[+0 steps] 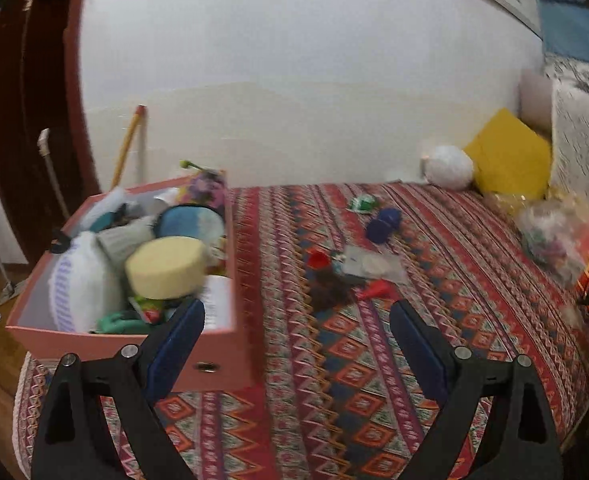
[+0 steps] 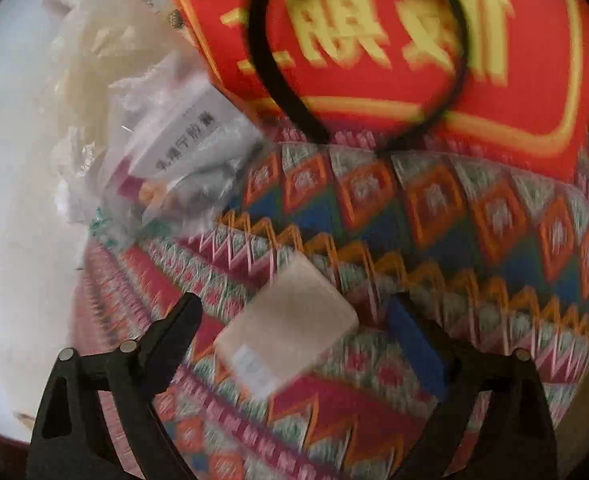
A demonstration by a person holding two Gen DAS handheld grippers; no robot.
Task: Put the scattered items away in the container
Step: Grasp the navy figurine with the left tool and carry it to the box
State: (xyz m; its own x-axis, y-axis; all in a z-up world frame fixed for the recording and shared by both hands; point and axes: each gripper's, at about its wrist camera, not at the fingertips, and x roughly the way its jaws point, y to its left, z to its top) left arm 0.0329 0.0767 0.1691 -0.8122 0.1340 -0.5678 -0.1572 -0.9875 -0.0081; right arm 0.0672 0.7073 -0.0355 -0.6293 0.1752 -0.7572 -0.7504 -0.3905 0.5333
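Observation:
In the left wrist view a pink box (image 1: 214, 368) sits at the left on the patterned cloth (image 1: 354, 380), full of items such as a yellow round sponge (image 1: 166, 266) and a blue pouch (image 1: 190, 222). Scattered on the cloth are a blue object (image 1: 382, 224), a green packet (image 1: 362, 202), a red cap (image 1: 317, 259), a dark tuft (image 1: 328, 290) and a clear packet (image 1: 368, 264). My left gripper (image 1: 296, 320) is open and empty above the cloth. In the right wrist view my right gripper (image 2: 294, 312) is open around a pale pink block (image 2: 290, 324) on the cloth, apart from it.
A red box with yellow characters (image 2: 394, 40) stands beyond the right gripper with a black band (image 2: 278, 80) across it. A clear bag of packets (image 2: 182, 152) lies at the left. In the left wrist view a white ball (image 1: 448, 166) and yellow cushion (image 1: 510, 156) sit by the wall.

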